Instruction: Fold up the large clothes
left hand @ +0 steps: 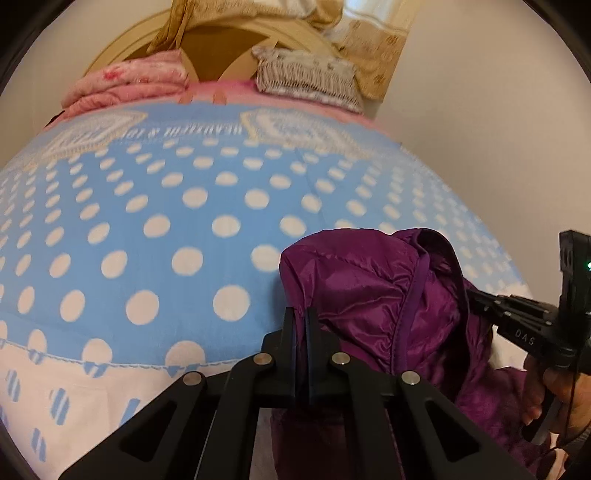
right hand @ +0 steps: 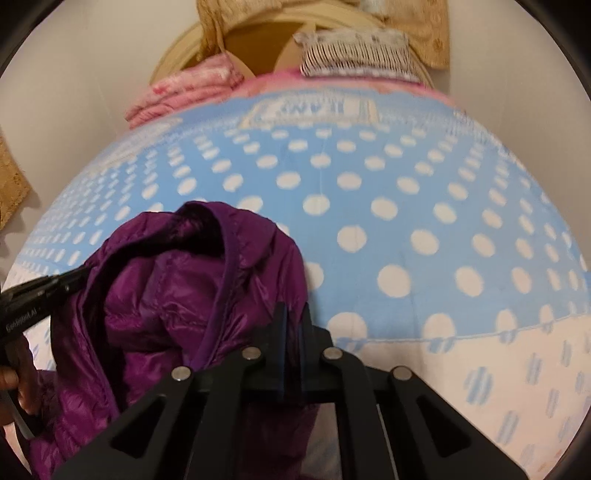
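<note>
Jacket, left wrist view: a purple quilted jacket [left hand: 373,295] was seen bunched and lifted at the near edge of the bed, its hood or collar opening turned upward.
Left gripper: the left gripper [left hand: 300,332] was seen with its jaws closed on a fold of the jacket's left side.
Right gripper, same view: the right gripper [left hand: 476,295] was seen entering from the right, its tip buried in the fabric; a grip was judged likely.
Handling: the jacket was judged light, soft and puffy, with a slick shell likely to slip from a shallow pinch; the bound edge and seams were judged the firmest places to be held.
Jacket, right wrist view: the same jacket [right hand: 177,295] was seen hanging to the left, held clear of the bedspread in part, its lower part trailing down at the lower left of the frame.
Right gripper: its jaws [right hand: 293,332] were seen closed, with purple cloth caught between them.
Left gripper, same view: it [right hand: 79,275] was seen reaching into the jacket from the left.
Surface: a blue bedspread with white dots [right hand: 406,221] was spread flat over the bed, wide enough, it was judged, for the jacket to be laid out.
Room: a pink folded quilt [left hand: 129,85] and a striped pillow [left hand: 306,74] were set at the head, before a pale headboard [left hand: 288,33] and plain walls.
</note>
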The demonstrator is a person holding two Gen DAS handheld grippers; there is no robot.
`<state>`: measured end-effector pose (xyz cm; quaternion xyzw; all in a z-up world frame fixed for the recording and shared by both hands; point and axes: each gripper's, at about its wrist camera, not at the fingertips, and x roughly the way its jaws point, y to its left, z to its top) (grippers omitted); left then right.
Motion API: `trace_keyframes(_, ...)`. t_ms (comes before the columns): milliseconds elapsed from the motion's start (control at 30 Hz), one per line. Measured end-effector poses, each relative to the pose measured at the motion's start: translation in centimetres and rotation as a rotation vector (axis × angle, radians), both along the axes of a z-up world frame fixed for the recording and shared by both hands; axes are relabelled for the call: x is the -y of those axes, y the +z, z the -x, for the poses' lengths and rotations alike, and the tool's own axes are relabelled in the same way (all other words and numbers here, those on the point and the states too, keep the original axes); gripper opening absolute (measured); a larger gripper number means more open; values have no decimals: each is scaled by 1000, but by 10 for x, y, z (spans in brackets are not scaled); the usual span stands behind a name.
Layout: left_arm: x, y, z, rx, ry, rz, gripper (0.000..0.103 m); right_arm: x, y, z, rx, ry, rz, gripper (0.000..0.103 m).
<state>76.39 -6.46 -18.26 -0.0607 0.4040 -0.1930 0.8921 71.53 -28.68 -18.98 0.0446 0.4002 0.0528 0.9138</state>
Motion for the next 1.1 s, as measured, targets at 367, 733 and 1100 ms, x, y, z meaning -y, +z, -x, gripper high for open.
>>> trace_keyframes(367,-5,54,72,190,-39,46,2,-5,43,84,215,31,-1,6)
trace_keyframes(733,-8,49,185,291,-166,47,2,-12,46,162,271,98,0,6)
trace_keyframes(1100,2,19,268,261,-249,-87,4,15,11,222,163,86,24,6)
